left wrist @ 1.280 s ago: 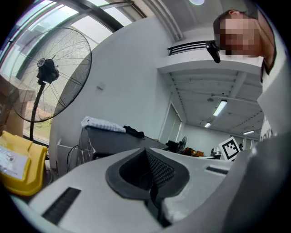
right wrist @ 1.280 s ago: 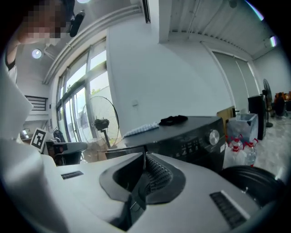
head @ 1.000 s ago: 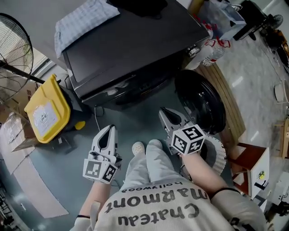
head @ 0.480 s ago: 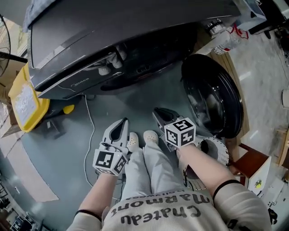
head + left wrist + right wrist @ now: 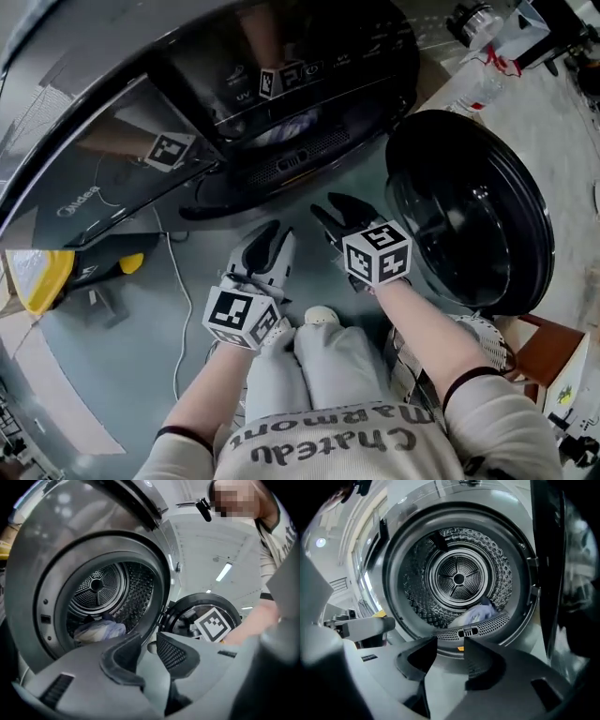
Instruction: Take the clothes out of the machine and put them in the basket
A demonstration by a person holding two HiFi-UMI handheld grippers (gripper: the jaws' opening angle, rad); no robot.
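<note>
left gripper (image 5: 270, 240) + right gripper (image 5: 337, 211) | jaws just opening, nothing between | clothes (image 5: 476, 615) in machine (image 5: 112, 187)

place: workshop-like utility room (uncertain) | signs: washing machine (image 5: 187, 112), bare grey floor (image 5: 112, 366), loose cable (image 5: 175, 309), strip light (image 5: 225, 571)

Grey-blue floor (image 5: 141, 361), smooth and dull. Bears the dark machine (image 5: 112, 187), door swung open. Left of the machine, low on the floor, a yellow container (image 5: 28, 277). In front of the machine, a thin white cable (image 5: 175, 309) trailing across, and a pale shoe (image 5: 322, 316). Right of the machine, below its open door, a white perforated basket (image 5: 485, 330). Farther out front-left, a pale flat sheet (image 5: 42, 403).
</note>
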